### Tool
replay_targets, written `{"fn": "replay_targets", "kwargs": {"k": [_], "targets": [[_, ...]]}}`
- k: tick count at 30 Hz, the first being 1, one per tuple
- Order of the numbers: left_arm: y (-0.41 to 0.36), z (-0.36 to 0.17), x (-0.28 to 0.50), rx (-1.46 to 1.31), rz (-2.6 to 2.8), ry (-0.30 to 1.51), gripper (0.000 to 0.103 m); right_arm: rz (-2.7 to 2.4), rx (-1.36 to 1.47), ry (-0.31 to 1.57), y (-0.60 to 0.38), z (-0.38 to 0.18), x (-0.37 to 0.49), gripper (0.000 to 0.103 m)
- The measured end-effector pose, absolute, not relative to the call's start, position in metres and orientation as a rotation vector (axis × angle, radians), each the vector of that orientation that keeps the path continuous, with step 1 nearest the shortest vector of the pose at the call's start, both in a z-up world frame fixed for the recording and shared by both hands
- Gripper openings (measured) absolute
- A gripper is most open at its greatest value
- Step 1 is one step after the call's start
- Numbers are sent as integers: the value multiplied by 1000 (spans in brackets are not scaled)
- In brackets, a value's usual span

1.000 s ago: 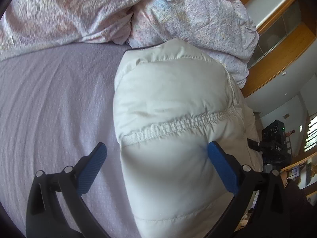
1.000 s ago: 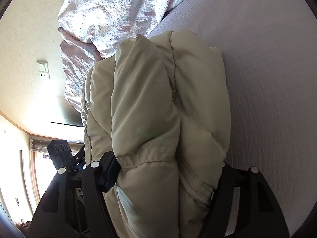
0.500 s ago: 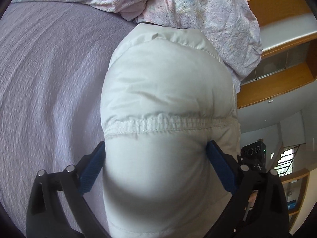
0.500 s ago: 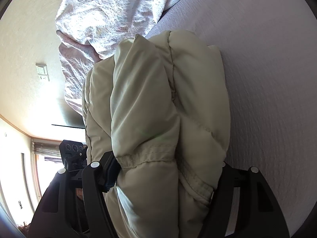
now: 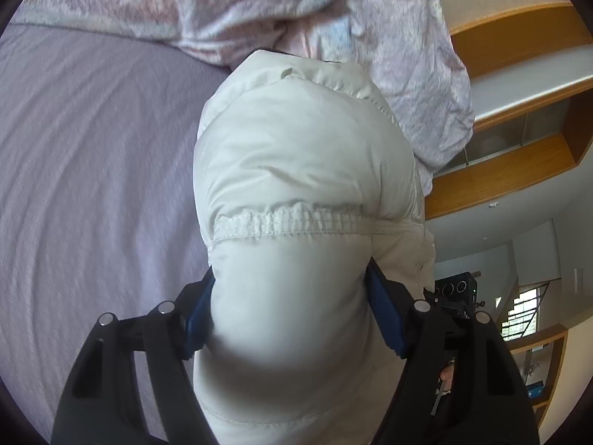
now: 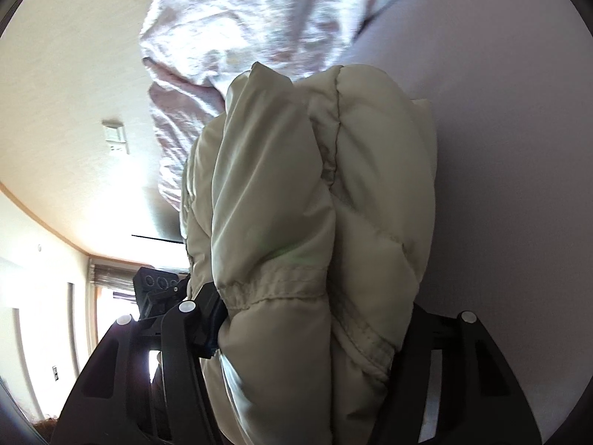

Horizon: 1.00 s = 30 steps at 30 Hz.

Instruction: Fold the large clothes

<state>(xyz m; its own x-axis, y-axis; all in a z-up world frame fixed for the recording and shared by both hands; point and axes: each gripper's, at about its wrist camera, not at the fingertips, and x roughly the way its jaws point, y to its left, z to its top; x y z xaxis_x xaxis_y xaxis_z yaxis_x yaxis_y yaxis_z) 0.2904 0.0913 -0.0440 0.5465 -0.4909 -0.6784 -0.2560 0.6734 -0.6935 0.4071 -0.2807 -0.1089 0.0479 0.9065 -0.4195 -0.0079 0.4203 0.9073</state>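
Observation:
A cream puffer jacket (image 5: 304, 170), folded into a thick bundle, lies on the lavender bed sheet (image 5: 92, 167). My left gripper (image 5: 292, 313) straddles its near end below the elastic seam. Its jaws are closing and both blue pads (image 5: 385, 315) press into the padding. In the right wrist view the same jacket (image 6: 315, 204) fills the middle as stacked layers. My right gripper (image 6: 309, 330) is closing on that end too, its left pad (image 6: 211, 326) dug into the fabric and its right one hidden behind the bundle.
A crumpled floral duvet (image 5: 259, 7) lies just beyond the jacket, touching its far end. Wooden shelves (image 5: 519, 141) stand past the bed on the right. A black device (image 6: 155, 289) shows beside the bundle. Bare sheet (image 6: 500, 111) stretches alongside.
The left jaws came in from wide apart until both pads squeeze the jacket, and that gripper rolled and shifted over the bundle. The right jaws tightened slightly on their end.

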Motion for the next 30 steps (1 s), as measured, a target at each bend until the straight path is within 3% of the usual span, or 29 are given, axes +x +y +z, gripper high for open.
{"fn": "replay_targets", "kwargs": {"k": [13,22,30], "targets": [[169,-22,302,-842,-53,947,72,929,843,1320,-188,-89,452,60],[184,-43,321,-748,37,995,75,779,741,1371,-161,-108,451,60],[179,-39,326,-664,96,1003,87,645,535,1381,-159,-89,452,88]]}}
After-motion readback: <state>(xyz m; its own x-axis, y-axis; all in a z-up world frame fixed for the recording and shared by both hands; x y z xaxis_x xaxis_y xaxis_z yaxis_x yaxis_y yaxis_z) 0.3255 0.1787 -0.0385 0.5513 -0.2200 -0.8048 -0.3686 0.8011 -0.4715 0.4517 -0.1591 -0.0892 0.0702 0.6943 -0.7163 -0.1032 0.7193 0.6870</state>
